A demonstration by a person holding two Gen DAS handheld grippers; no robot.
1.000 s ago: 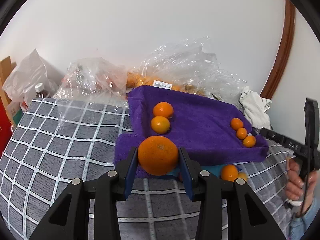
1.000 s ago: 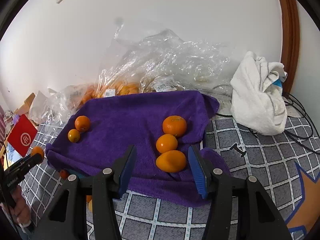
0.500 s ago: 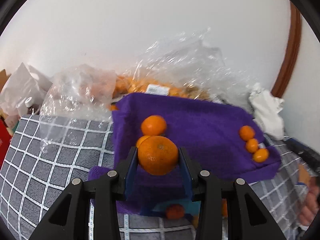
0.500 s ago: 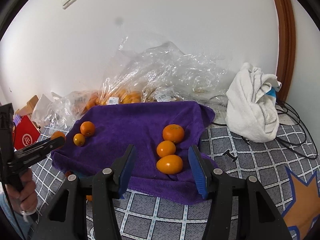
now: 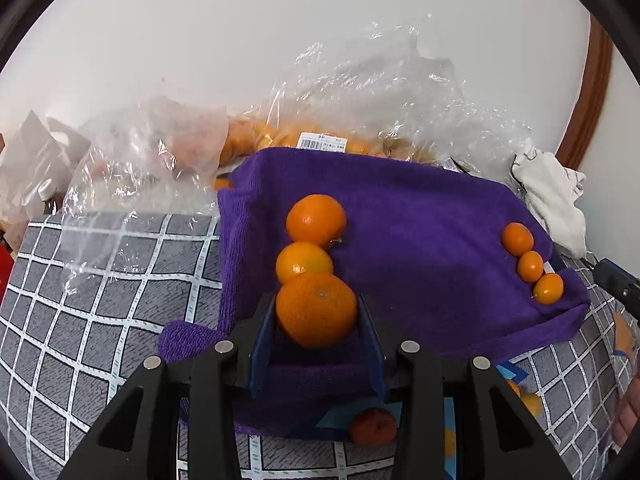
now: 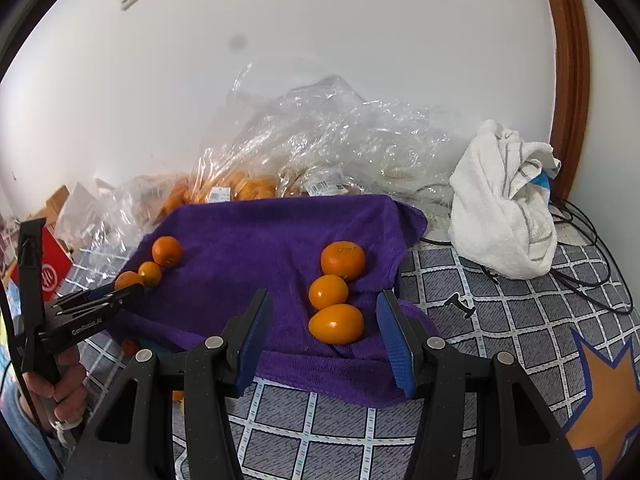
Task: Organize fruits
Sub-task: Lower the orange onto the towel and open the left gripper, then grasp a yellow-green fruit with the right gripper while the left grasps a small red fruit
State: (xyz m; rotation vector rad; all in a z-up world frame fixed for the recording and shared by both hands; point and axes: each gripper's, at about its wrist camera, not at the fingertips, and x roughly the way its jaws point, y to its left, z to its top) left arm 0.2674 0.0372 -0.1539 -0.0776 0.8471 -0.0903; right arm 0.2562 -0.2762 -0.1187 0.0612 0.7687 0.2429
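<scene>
My left gripper [image 5: 316, 320] is shut on a large orange [image 5: 316, 310], held just above the near left part of the purple towel [image 5: 420, 240]. The held orange sits directly in front of two oranges [image 5: 316, 220] [image 5: 304, 262], in line with them. Three small oranges [image 5: 530, 266] lie in a row on the towel's right side. In the right wrist view my right gripper [image 6: 323, 308] stands open over the towel's front edge. The nearest of that row, an oval fruit [image 6: 336, 324], shows between its fingers without touching them. The left gripper [image 6: 120, 292] appears there too with its orange [image 6: 127, 279].
Crumpled clear plastic bags [image 6: 320, 144] holding more oranges lie behind the towel against the wall. A white cloth [image 6: 504, 208] and cables [image 6: 592, 280] sit at the right. A red box [image 6: 56, 272] is at the left. Loose fruit [image 5: 372, 426] lies below the towel's front edge.
My left gripper carried the orange forward over the towel, up to the two oranges lying there. The right gripper stayed nearly still and open.
</scene>
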